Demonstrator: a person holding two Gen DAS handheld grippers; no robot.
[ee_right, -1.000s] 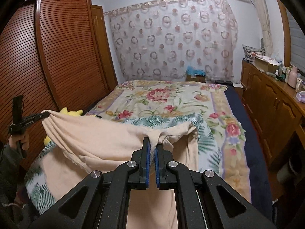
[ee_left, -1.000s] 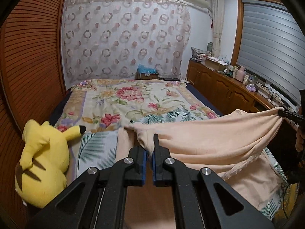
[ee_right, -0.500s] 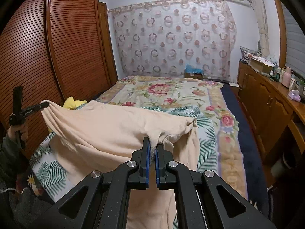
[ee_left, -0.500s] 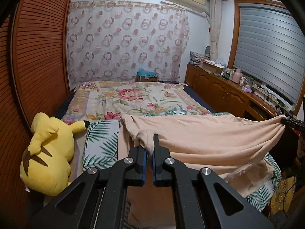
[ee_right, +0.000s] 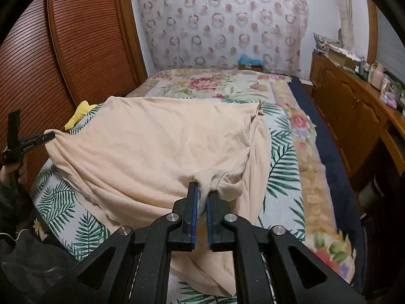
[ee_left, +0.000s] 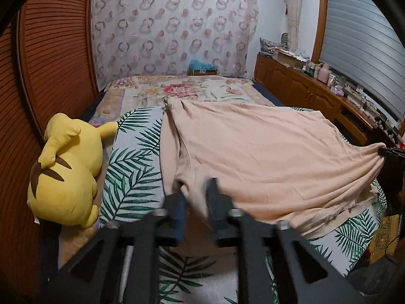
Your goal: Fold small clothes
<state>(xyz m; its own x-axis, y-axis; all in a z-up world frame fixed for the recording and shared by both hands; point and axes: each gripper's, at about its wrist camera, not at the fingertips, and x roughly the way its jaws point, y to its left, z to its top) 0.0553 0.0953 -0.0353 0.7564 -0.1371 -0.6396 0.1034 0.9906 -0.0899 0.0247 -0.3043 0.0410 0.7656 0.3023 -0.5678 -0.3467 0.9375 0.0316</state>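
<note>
A peach garment (ee_left: 265,152) (ee_right: 157,139) lies spread on the palm-leaf sheet (ee_left: 134,157) (ee_right: 281,167) of the bed, its top layer folded over toward me. In the left wrist view my left gripper (ee_left: 197,190) is at the garment's near left corner. Its jaws are opening, with the corner loose between them. My right gripper (ee_right: 203,190) is shut on a bunched near right corner of the garment. Each gripper also shows in the other's view, the right gripper (ee_left: 389,151) at the far right and the left gripper (ee_right: 49,136) at the far left.
A yellow plush toy (ee_left: 63,172) (ee_right: 78,112) lies on the bed's left side against the slatted wooden wardrobe (ee_left: 50,63). A floral blanket (ee_left: 177,88) covers the far half of the bed. A wooden cabinet (ee_right: 349,106) with small items runs along the right wall.
Both grippers have come down and toward the near side, laying the raised garment edge flat over the bed. The left jaws have parted; the right jaws stay closed on the cloth.
</note>
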